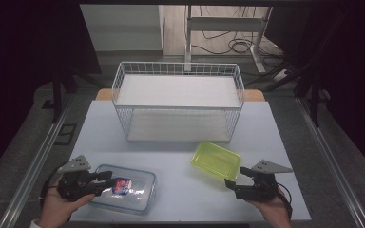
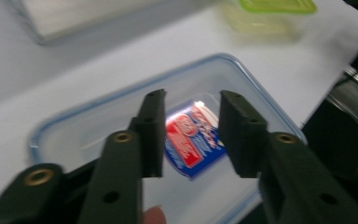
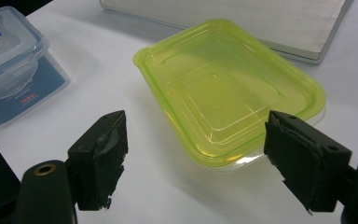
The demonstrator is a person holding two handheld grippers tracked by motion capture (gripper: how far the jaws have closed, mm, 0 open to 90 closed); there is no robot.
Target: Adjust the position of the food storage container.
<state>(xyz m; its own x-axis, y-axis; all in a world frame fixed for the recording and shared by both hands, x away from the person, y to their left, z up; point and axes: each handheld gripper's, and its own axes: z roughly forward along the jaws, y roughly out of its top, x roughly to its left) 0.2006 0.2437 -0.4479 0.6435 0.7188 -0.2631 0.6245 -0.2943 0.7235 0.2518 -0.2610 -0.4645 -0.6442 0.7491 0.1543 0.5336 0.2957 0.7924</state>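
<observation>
Left gripper (image 1: 105, 181) hovers over the clear plastic container (image 1: 123, 189) at the near-left of the table (image 1: 180, 199). The jaws are partly apart with a gap between the pads, and nothing is clamped. In the left gripper view the black jaws frame the red-and-blue label (image 2: 193, 140) on the container's lid; no pad touches the lid as far as the frames show. That view is motion-blurred.

The container is rectangular with rounded corners. Its lid is transparent with a blue-tinted rim, glossy and reflecting light. The right gripper view shows a latch flap on its side (image 3: 14, 70).

Right gripper (image 1: 232, 183) sits at the near-right with jaws wide apart and empty. Its rubbery pads look ragged and chipped along the edges. They straddle the near corner of the green-lidded container (image 3: 228, 88) without touching it. That lid is translucent lime-green thin plastic, rectangular with rounded corners, with stepped concentric ridges moulded in. A clear base shows under its edge.

The green-lidded container lies right of centre, well apart from the clear one and near the front of the wire rack (image 1: 178, 102). The rack is a white wire grid with two tiers, each holding a flat pale board.

The tabletop is matt pale grey-white.
</observation>
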